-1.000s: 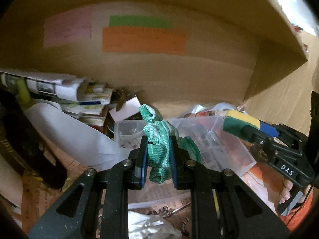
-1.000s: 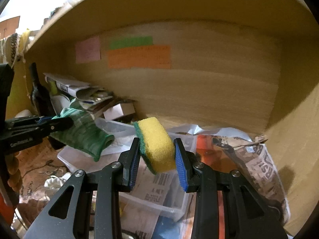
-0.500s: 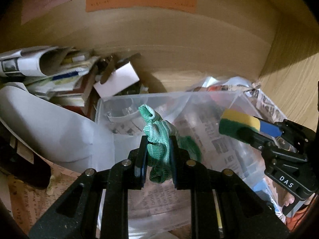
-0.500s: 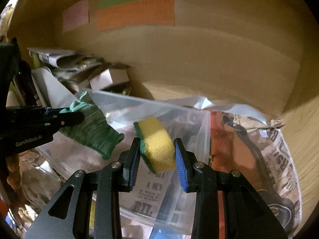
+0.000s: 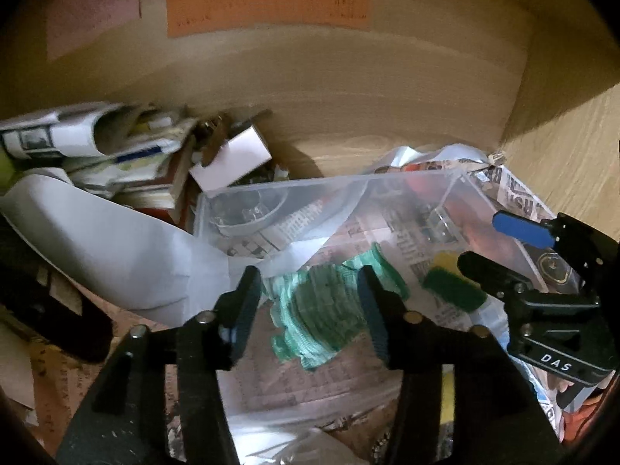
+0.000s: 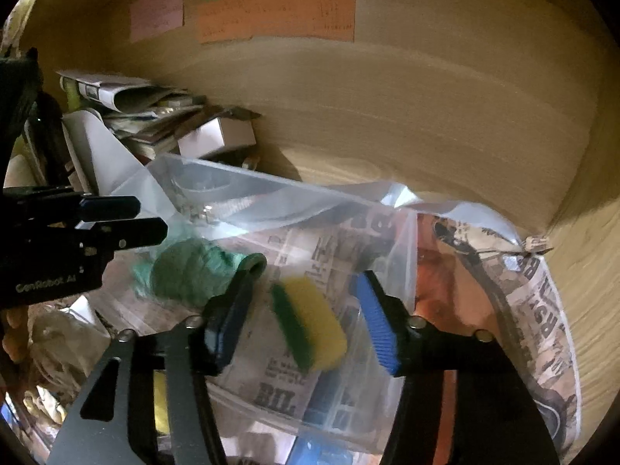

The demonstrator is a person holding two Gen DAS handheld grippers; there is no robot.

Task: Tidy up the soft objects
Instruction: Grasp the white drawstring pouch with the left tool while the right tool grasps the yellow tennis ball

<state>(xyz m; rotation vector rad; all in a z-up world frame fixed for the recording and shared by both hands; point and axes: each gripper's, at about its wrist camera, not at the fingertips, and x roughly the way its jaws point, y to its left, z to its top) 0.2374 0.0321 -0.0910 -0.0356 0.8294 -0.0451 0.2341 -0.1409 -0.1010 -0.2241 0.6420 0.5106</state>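
both soft things are out of our grippers now. a second ago we pinched them tight, and now they sit in the clear plastic bin [image 5: 457,178].

on the left, our left gripper [image 5: 308,312] is spread wide, with nothing between its fingers. the green knit cloth [image 5: 329,306] lies bunched up under it, on the bin's floor, which shows newspaper [image 6: 542,294] through the plastic. on the right, our right gripper [image 6: 306,310] is spread wide too. the yellow and green sponge [image 6: 310,323] looks blurry below it, so we think it may be just landing. it sits just beside the cloth, not on it.

to do this step well, we think we lift both grippers straight up, so no finger snags the cloth's loops and drags it back out. we keep the fingers wide until they are above the bin's rim. we wait for the sponge to lie still.

now we count, left to right. one pile of folded papers [image 5: 97,143] sits at the back left, and one small white box [image 5: 232,155] next to it. we see one bin, one cloth, one sponge, two grippers. on the back wall [image 6: 426,97] we count three paper notes [image 6: 275,15]: one pink, one green, one orange. we cannot see more soft things to pick up.
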